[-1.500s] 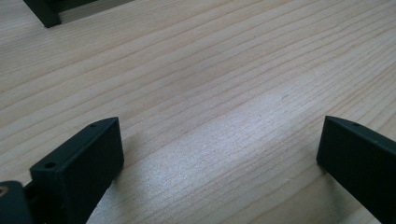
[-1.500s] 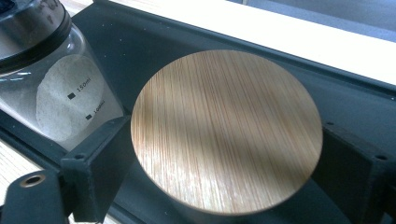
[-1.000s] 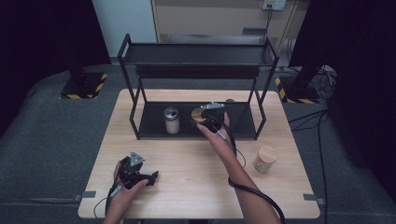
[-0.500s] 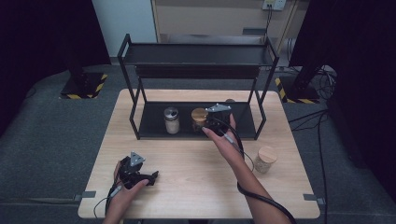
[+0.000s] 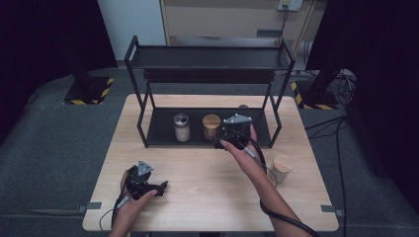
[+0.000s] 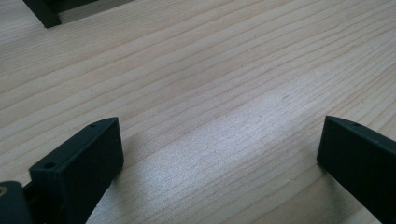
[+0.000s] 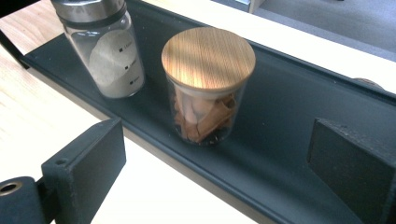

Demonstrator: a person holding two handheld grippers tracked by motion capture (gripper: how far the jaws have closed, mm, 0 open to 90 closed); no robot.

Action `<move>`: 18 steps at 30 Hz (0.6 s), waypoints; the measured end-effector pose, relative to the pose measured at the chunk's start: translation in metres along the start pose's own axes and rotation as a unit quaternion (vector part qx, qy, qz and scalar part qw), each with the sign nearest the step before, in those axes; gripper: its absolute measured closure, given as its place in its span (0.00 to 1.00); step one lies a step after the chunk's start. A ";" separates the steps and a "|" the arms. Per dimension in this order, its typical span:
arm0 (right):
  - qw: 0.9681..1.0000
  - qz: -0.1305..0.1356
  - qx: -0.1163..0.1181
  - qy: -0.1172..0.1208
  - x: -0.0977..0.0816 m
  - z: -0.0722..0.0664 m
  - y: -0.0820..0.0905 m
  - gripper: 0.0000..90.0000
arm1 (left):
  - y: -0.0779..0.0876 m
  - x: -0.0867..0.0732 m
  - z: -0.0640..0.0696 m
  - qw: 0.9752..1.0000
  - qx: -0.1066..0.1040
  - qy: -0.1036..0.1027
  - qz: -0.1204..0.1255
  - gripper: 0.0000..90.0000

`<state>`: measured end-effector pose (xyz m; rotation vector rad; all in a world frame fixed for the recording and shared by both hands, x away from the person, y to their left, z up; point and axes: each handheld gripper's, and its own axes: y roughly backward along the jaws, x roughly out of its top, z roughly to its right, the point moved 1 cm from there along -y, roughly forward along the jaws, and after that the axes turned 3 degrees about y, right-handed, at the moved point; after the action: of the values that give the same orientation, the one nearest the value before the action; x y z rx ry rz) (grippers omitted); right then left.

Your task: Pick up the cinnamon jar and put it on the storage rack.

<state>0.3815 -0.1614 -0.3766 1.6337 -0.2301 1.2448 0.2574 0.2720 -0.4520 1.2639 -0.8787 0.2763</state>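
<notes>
Table (image 5: 197,207): pale wood with long grain, bare between and ahead of the left jaws.
Rack (image 5: 207,74): black metal, two shelves, standing on the far half of the table.
Lower shelf (image 7: 289,116): dark tray, running under and beyond the right jaws.
Jar (image 7: 208,84): glass with a round wooden lid, brown pieces inside, upright on the lower shelf, just ahead of the right jaws and clear of both.
Shaker (image 7: 105,51): glass with a metal cap, beside the jar, ahead of the left-hand jaw.
Second jar (image 5: 282,169): wooden lid, on the table, well behind the right jaws.
Right gripper (image 5: 232,134): jaws spread wide, nothing between them, at the shelf's front edge.
Left gripper (image 5: 148,186): jaws apart, empty, low over the table.
Floor (image 5: 59,143): grey carpet around the table.
Room: dark at both sides, pale wall behind the rack.
</notes>
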 end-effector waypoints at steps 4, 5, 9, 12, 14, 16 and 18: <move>1.000 -0.003 -0.003 -0.001 -0.004 0.000 0.005 0.05 | 0.000 0.000 0.000 1.000 0.000 0.000 0.000 0.00; 1.000 -0.004 -0.002 -0.005 -0.005 0.000 0.006 0.05 | 0.000 0.000 0.000 1.000 0.000 0.000 0.000 0.00; 1.000 -0.004 0.001 -0.009 -0.009 0.000 0.010 0.05 | 0.000 0.000 0.000 1.000 0.000 0.000 0.000 0.00; 1.000 -0.002 0.002 -0.009 -0.010 0.000 0.014 0.05 | 0.000 0.000 0.000 1.000 0.000 0.000 0.000 0.00; 1.000 0.001 0.003 -0.007 -0.011 0.000 0.018 0.05 | 0.000 0.000 0.000 1.000 0.000 0.000 0.000 0.00; 1.000 0.003 0.005 -0.004 -0.011 -0.001 0.021 0.05 | 0.000 0.000 0.000 1.000 0.000 0.000 0.000 0.00; 1.000 0.005 0.006 -0.003 -0.012 -0.002 0.025 0.05 | 0.000 0.000 0.000 1.000 0.000 0.000 0.000 0.00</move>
<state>0.3584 -0.1761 -0.3714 1.6481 -0.2350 1.2522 0.2574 0.2721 -0.4521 1.2636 -0.8788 0.2764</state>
